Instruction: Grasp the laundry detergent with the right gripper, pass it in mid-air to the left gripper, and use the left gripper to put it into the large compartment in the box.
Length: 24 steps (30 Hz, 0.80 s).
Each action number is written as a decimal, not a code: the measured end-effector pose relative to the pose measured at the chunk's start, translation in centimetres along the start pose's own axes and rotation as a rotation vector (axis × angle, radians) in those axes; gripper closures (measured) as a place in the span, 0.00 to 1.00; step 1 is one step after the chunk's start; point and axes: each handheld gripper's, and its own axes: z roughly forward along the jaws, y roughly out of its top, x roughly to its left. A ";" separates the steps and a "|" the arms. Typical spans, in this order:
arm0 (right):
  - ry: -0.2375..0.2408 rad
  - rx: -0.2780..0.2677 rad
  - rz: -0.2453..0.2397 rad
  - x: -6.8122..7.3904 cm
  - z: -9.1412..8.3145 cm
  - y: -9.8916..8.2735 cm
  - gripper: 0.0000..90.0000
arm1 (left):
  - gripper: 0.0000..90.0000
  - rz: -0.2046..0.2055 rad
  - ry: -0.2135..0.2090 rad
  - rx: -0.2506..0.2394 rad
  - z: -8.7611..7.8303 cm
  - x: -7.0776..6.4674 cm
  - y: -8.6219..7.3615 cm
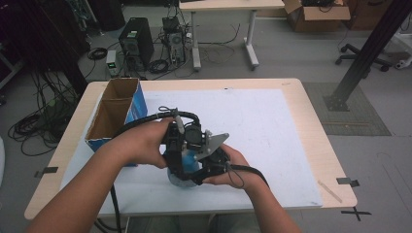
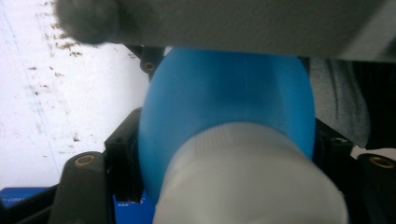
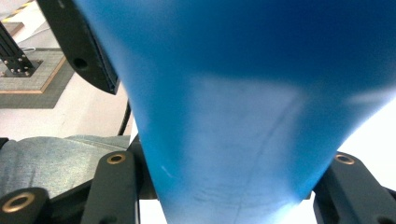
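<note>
A blue bottle (image 1: 187, 162) with a white cap (image 2: 247, 182) hangs just above the white mat, near the table's front middle, between both grippers. In the left gripper view the cap end points at the camera, and the black jaws of my left gripper (image 2: 226, 140) press on both sides of the blue body (image 2: 224, 93). My right gripper (image 3: 229, 172) has its jaws clamped on either side of the blue body (image 3: 233, 116). From above, the left gripper (image 1: 177, 145) comes in from the left and the right gripper (image 1: 211, 158) from the right, and both hide most of the bottle.
An open blue cardboard box (image 1: 116, 114) lies at the table's left side, close to my left forearm. A white mat (image 1: 272, 126) covers most of the wooden table (image 1: 316, 141). Computers, cables and another desk stand on the floor beyond the far edge.
</note>
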 end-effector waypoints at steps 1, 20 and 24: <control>0.001 -0.001 0.002 0.0 0.0 0.0 0.51 | 0.35 0.001 0.000 0.004 0.0 0.0 0.0; 0.007 -0.006 0.023 0.3 -0.3 0.4 0.51 | 0.42 0.023 0.029 0.022 -0.5 -0.2 0.1; 0.008 -0.009 0.019 0.3 -0.4 0.5 0.51 | 0.42 0.028 0.025 0.019 -0.7 -0.2 0.1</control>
